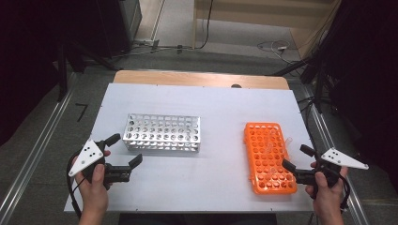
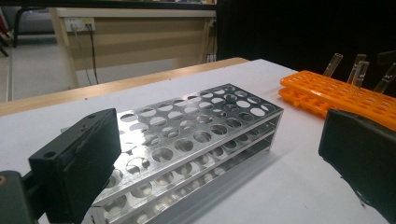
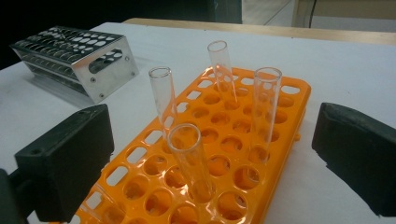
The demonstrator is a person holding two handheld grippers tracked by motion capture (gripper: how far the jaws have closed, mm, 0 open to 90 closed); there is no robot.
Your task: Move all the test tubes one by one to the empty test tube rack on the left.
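A silver metal tube rack (image 1: 162,132) with no tubes in it lies left of centre on the white table (image 1: 216,187). To its right lies an orange plastic rack (image 1: 268,157), in which several clear glass tubes (image 3: 266,107) stand upright. My left gripper (image 1: 126,149) is open just left of the metal rack (image 2: 196,140), which shows between its jaws with nothing held. My right gripper (image 1: 295,157) is open at the orange rack's right edge, level with its near end. Its jaws point at the orange rack (image 3: 233,140) and the tubes without touching them.
A bare wooden strip (image 1: 202,78) runs along the table's far edge. Beyond it are floor cables (image 1: 274,47) and dark stands on both sides. Metal rails (image 1: 33,159) flank the table. Tube tops (image 2: 357,70) rise above the orange rack far right in the left gripper view.
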